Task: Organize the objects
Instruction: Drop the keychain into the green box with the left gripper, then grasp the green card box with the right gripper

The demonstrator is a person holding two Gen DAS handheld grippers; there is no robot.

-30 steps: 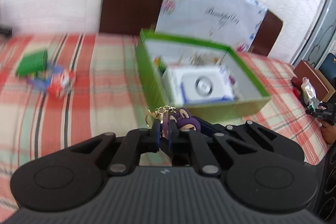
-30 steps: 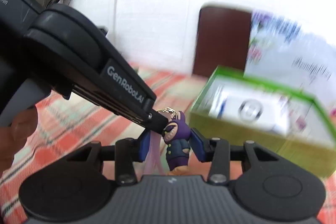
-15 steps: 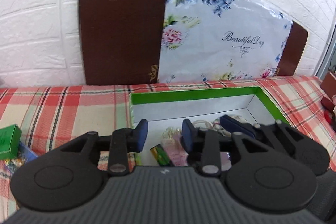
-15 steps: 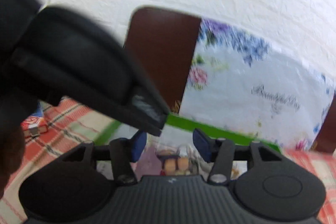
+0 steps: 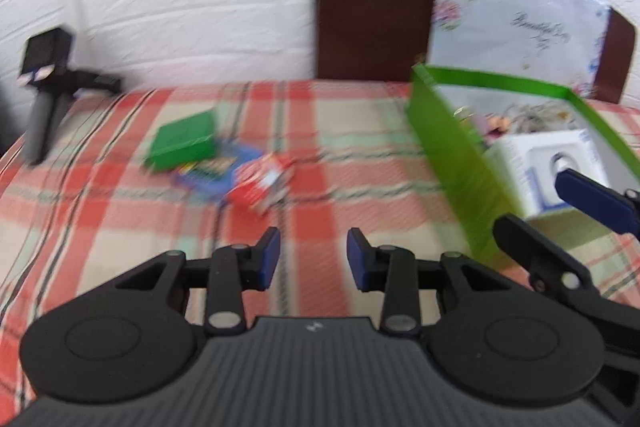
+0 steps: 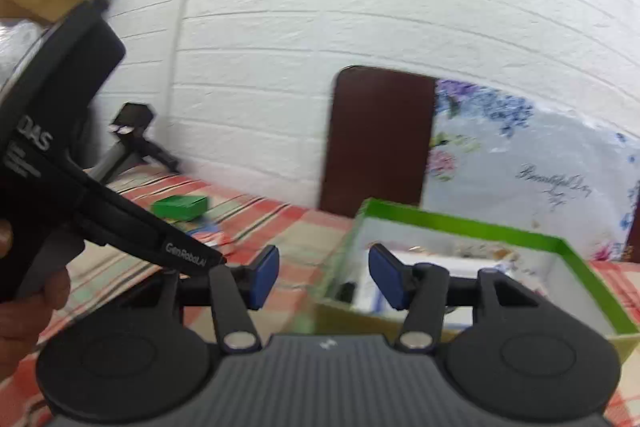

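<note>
Step in hand: judged as between placements; both tools are empty and the left one faces the loose items left of the box
Landmark: open green cardboard box with white lining [image 5: 448,147], standing on the red, cream and pale-green checked woven tablecloth [image 5: 120,211]
Left gripper [image 5: 313,259]: black plastic frame, blue flat pads, jaws spread with only cloth showing between them; nothing pinched; it sits left of the box's near corner
Right gripper [image 6: 323,277]: same build, jaws spread and empty; it sits at the box's near left corner, one pad over the cloth, the other over the interior
Task items outside the box: small flat green carton [image 5: 184,143], well left of the box; just beside it a flat blue printed packet [image 5: 212,175], partly under it as far as blur allows; small red and white printed pack [image 5: 262,185], nearest to the box of the three
Box contents: white rectangular carton with a round grey print [image 5: 548,167] against the near wall; pale tangled cords or chains behind it, too blurred to identify
Next move, judged: carry the left gripper out to the red and white pack, straddle its narrow sides, then close; thin card may crush under a hard pinch
Surroundings: white-painted brick-pattern wall [image 6: 360,7] behind the box; dark brown glossy board with a floral plastic sheet leaning there; small black tripod device [image 5: 44,83] far left of the box
Image quality: motion blur on the cloth and the loose items
</note>
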